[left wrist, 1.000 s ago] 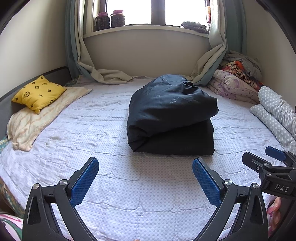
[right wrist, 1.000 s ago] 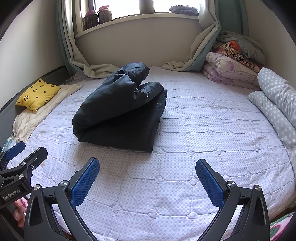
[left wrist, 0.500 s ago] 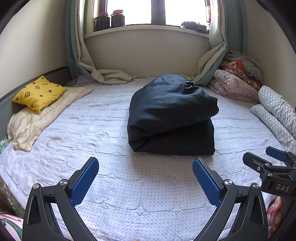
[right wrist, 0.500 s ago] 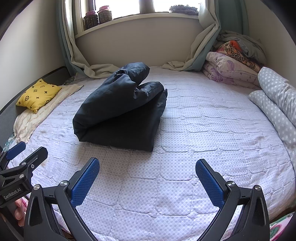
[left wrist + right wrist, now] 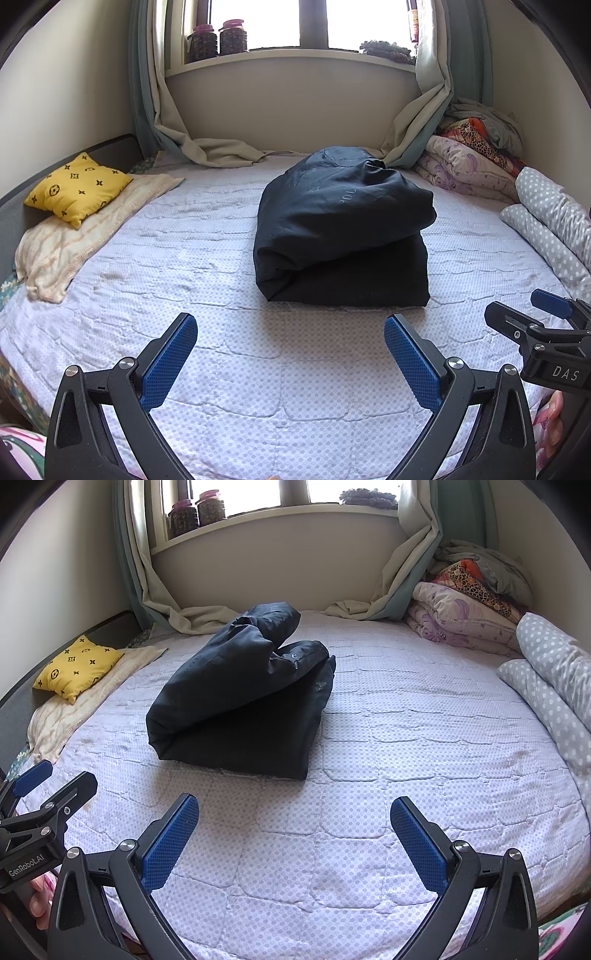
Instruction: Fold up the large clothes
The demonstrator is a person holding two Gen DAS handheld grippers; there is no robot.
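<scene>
Dark garment (image 5: 341,229), folded into a thick bundle with its upper layer puffed and bulging over the flat lower layer, lying near the middle of the bed's white quilted cover (image 5: 207,266). Left gripper (image 5: 290,347): jaws spread wide, nothing between the blue pads, held above the cover just short of the bundle's near edge. Right gripper (image 5: 293,830): likewise wide open and empty, near the same edge, the bundle lying ahead and to its left. Yellow patterned cushion (image 5: 75,188) resting on a cream towel (image 5: 70,236) at the left side of the bed. Folded bedding (image 5: 469,162) stacked at the far right corner. Polka-dot quilt (image 5: 554,686) along the right edge. Jars (image 5: 218,38) on the windowsill, beside the curtains (image 5: 162,110)
</scene>
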